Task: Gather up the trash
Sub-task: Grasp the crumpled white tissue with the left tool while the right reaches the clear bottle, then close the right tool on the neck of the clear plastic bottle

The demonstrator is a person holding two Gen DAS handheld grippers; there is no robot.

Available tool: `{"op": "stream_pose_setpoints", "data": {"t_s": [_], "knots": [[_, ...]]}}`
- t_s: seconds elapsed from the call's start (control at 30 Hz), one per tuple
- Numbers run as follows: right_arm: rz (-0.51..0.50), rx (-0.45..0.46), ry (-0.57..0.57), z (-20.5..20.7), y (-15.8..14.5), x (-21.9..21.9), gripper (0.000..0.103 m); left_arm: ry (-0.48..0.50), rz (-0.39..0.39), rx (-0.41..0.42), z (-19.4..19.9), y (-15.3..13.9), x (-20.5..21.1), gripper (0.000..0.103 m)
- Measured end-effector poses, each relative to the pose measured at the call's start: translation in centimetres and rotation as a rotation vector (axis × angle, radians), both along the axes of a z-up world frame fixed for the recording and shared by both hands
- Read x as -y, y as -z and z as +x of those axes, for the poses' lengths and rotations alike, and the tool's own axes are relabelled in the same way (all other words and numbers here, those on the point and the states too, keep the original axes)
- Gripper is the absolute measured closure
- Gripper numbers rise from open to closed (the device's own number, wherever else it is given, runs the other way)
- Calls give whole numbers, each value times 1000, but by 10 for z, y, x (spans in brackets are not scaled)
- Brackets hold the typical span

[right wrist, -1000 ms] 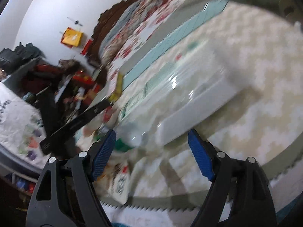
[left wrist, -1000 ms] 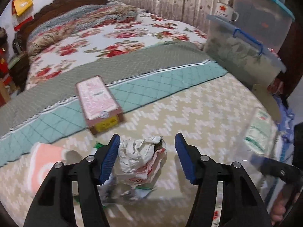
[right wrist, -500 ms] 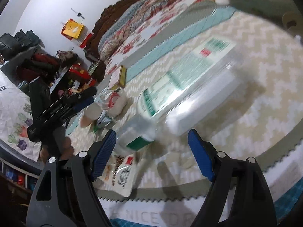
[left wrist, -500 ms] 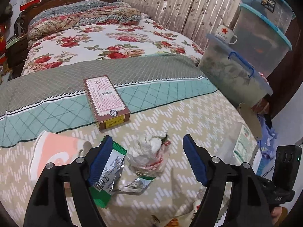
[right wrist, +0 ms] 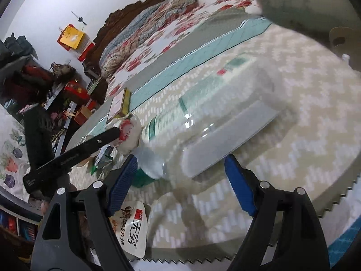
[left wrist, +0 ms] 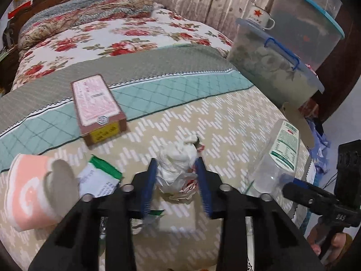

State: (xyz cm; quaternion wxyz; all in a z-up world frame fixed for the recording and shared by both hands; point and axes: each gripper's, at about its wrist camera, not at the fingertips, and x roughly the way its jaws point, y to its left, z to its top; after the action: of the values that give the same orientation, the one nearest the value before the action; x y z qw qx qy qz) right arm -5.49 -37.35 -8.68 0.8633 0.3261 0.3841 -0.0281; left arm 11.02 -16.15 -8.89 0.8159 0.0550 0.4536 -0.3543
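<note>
the left gripper [left wrist: 177, 171] has just been closing, and its ribbed blue pads [left wrist: 150, 180] now press from both sides on a crumpled wad of white paper and thin plastic wrapper [left wrist: 178, 158] with red print showing in the folds; the wad sits on the bed cover [left wrist: 225, 124], a quilted beige cloth with a white zigzag weave and a teal diamond-stitched band farther back. just left of the wad lies a flat foil sachet [left wrist: 99, 176], green at its edge with a white label of small print too blurred to read. left of that lies a pink and white paper cup [left wrist: 29, 192] on its side, a swirl on its wall. behind them is a long cardboard box [left wrist: 97, 106], brown-sided with a pale pink printed top and a yellow end panel; its writing cannot be made out.

the right gripper [right wrist: 180, 180] stands with its jaws wide apart, its blue pads [right wrist: 239, 185] not pressing on anything; a clear plastic bottle [right wrist: 203, 122] with a green and white label and a green cap lies on the cover ahead, its neck just beside the left-hand pad. below that pad lies a glossy white snack packet [right wrist: 130, 230] with bold black chinese characters and a small red square.

beside the bed are stacked translucent storage tubs [left wrist: 282, 52] with blue rims, and a white enamel mug [left wrist: 259, 15] with a red star stands on the lower lid
</note>
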Motion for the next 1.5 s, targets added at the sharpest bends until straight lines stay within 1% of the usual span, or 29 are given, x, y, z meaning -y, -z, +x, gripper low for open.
{"op": "stream_pose_setpoints", "data": {"t_s": [0.07, 0.1, 0.17, 0.27, 0.33, 0.47, 0.6, 0.7, 0.77, 0.83, 0.9, 0.97, 1.07, 1.17, 1.3, 1.43, 1.5], "knots": [[-22, 13, -12, -7, -3, 0, 23, 8, 23, 19, -3, -2, 3, 75], [-13, 12, -24, -10, -4, -1, 23, 12, 27, 27, -4, -4, 4, 76], [48, 9, -48, -15, -1, -2, 23, 20, 26, 42, -7, -11, 3, 77], [198, -6, -85, -7, 12, -7, 23, 30, 1, 33, -11, -20, 3, 78], [248, -12, -86, 0, 18, -8, 23, 48, -24, 3, -14, -23, 4, 78], [285, -9, -76, 7, 22, -11, 23, 98, -50, -64, -25, -22, 12, 78], [275, 6, -15, -3, 21, 0, 23, 133, -65, -149, -35, -12, 19, 78], [283, 22, 51, -16, 22, 17, 23, 169, -86, -237, -47, 0, 29, 78], [291, 29, 88, -23, 23, 26, 23, 198, -89, -270, -58, 6, 37, 78], [296, 33, 121, -29, 23, 32, 23, 224, -88, -273, -70, 7, 44, 78], [288, 30, 133, -34, 23, 35, 23, 241, -88, -261, -77, 4, 48, 78], [266, 23, 122, -36, 23, 32, 23, 244, -93, -251, -80, -1, 49, 78], [213, 14, 95, -38, 21, 28, 23, 220, -89, -234, -79, -5, 47, 78], [102, 3, 60, -40, 15, 14, 23, 198, -83, -229, -76, -5, 44, 78], [-18, -11, 32, -36, 13, 5, 24, 186, -74, -225, -72, -5, 41, 78], [-45, -20, 15, -32, 14, 1, 23, 201, -62, -226, -77, -4, 46, 78], [-68, -22, 4, -33, 14, -2, 24, 211, -49, -212, -82, -4, 50, 78]]}}
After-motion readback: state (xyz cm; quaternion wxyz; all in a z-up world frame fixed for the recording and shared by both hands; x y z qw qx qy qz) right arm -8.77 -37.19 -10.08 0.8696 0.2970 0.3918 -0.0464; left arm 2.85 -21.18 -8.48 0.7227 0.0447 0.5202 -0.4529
